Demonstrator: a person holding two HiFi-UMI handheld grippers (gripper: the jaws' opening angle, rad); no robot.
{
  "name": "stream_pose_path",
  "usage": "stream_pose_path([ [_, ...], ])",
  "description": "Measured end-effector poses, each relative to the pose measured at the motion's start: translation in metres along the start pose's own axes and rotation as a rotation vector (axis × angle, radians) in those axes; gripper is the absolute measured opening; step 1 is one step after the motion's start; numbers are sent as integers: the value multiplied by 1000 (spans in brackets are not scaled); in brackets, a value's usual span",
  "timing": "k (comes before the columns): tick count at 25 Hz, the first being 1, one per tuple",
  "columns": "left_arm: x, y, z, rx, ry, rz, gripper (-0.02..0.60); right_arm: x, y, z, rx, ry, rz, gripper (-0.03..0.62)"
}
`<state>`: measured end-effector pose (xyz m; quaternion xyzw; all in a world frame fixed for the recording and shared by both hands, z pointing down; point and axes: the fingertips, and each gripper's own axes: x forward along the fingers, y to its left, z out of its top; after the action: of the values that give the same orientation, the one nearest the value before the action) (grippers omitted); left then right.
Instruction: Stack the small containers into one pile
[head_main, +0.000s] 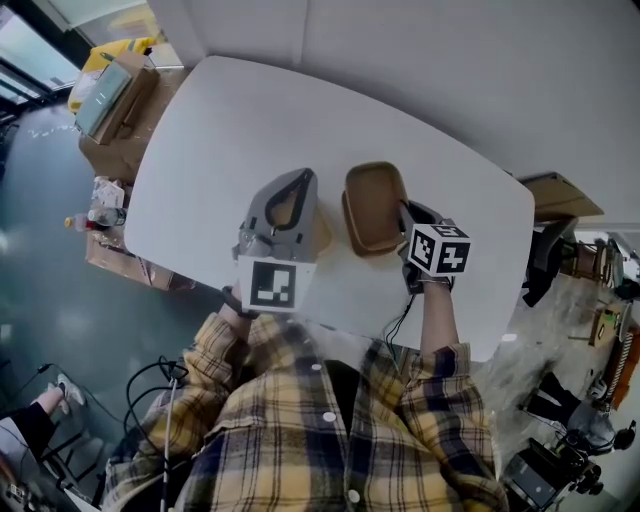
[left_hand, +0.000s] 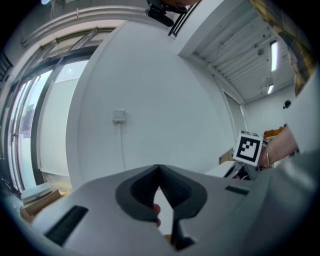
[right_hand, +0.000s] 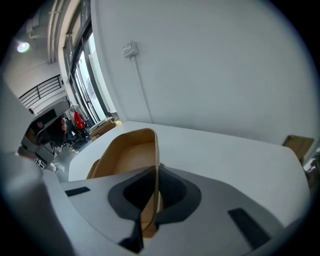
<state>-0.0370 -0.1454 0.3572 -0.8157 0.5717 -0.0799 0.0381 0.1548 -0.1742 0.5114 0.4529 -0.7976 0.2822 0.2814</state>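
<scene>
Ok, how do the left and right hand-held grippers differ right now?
The right hand-held gripper is shut on the brown container's side; the left hand-held gripper is shut on nothing. The right tilts down toward the white table; the left points level at a room wall. Both are gray.

Long-sleeved yellow-and-navy plaid shirt (white buttons in front). Grey left gripper and right gripper, each with a black-and-white marker cube; thin black cable at right.
</scene>
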Motion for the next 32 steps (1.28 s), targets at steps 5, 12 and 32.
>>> stream_pose_path([
  [5,-10,-7,0,23,-3,-7,18,-1,9,-25,25,6,-11,21],
  [12,-21,-8,-8,46,23,8,17,2,7,-40,26,16,-37,21],
  [32,-34,-2,-20,70,73,34,17,22,-5,-63,-85,71,-98,20],
])
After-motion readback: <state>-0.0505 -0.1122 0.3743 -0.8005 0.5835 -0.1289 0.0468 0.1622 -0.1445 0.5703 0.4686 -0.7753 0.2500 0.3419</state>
